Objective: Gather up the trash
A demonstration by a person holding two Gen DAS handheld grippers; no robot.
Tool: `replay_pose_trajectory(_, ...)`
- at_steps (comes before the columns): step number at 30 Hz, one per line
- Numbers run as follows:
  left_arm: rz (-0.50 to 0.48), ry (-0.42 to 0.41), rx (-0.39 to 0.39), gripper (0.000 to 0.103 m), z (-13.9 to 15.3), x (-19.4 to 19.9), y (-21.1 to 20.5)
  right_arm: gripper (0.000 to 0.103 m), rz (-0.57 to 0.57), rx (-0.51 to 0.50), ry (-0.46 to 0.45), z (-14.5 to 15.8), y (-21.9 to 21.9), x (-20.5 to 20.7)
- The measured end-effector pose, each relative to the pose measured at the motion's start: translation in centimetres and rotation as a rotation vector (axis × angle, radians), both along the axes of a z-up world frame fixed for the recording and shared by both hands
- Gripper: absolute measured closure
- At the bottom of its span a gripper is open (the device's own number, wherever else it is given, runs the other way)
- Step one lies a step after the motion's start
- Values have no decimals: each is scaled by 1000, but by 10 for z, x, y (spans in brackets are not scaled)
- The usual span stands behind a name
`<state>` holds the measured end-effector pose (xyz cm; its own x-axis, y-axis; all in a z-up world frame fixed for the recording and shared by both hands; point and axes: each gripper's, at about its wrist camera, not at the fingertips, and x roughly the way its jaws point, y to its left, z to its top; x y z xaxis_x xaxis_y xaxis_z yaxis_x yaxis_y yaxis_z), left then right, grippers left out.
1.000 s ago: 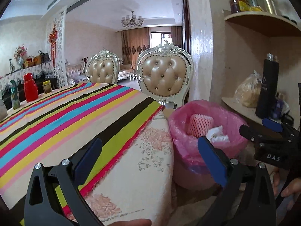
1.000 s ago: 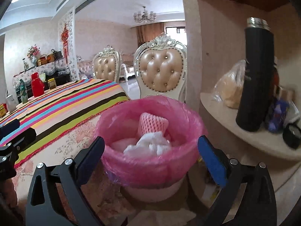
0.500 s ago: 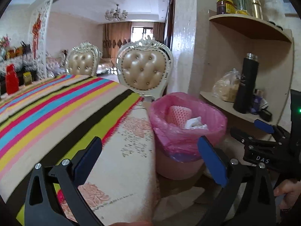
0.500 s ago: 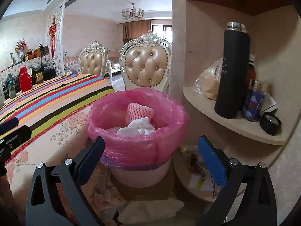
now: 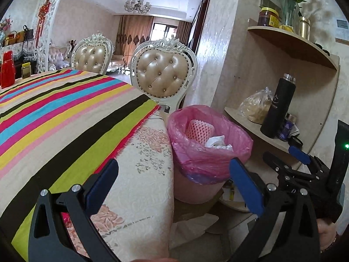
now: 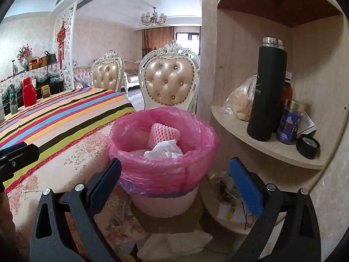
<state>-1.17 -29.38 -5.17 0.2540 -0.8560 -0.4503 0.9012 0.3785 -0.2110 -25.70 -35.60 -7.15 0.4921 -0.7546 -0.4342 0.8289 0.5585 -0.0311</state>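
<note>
Bin (image 6: 163, 174) beside table (image 5: 65, 120), pink liner fitted; holds foam net (image 6: 163, 132), tissue (image 6: 165, 150); white paper on floor (image 6: 174, 244) below bin, likely left to collect; left gripper (image 5: 174, 183), right gripper (image 6: 174, 183) both spread wide, empty.

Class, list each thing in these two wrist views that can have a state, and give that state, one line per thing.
Left gripper: open, holding nothing.
Right gripper: open, holding nothing.
Trash bin: upright, lined with a pink bag.
Pink bag: open at the top, partly filled.
Foam net: inside the bag.
White tissue: crumpled, inside the bag.
Black flask: upright on the shelf, capped.
Striped cloth: spread flat on the table.
</note>
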Motion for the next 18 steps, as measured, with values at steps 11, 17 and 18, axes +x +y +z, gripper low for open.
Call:
replay_pose_trajectory(11, 11, -18, 8, 5, 0, 1, 2, 9, 8, 25, -18, -3, -1, 0)
replay_pose_trajectory(17, 19, -51, 19, 5, 0, -3, -1, 9, 9, 30, -28, -5, -3, -1)
replay_pose_trajectory(18, 15, -52, 20, 5, -1, -3, -2, 9, 10, 30, -30, -5, -2, -1)
